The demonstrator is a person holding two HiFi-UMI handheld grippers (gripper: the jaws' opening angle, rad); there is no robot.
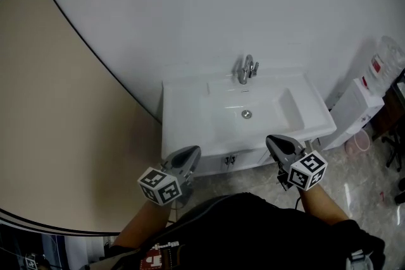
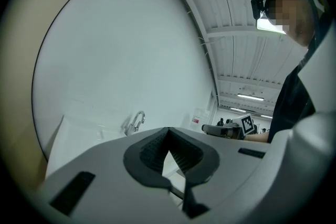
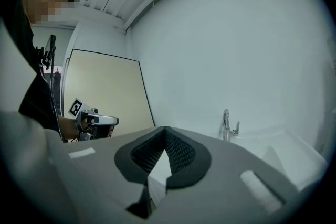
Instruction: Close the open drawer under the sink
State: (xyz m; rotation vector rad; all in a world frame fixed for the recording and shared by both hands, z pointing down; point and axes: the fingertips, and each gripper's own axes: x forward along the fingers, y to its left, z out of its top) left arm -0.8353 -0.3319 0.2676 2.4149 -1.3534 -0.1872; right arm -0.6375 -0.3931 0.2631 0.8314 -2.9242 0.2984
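I held my left gripper (image 1: 188,156) and right gripper (image 1: 276,143) roughly level in front of the white sink (image 1: 190,104), both pointing toward it, well apart from each other. On each, the jaws were closed tip to tip with nothing between the pads. The faucet (image 1: 247,69) stood at the back rim of the basin. The drawer front (image 1: 250,159) sat under the sink's front edge, between my two grippers, with small handles (image 1: 229,161) on it. From above I could not tell how far it stood out. Neither gripper touched it. A water dispenser (image 1: 357,112) stood to the right of the sink.
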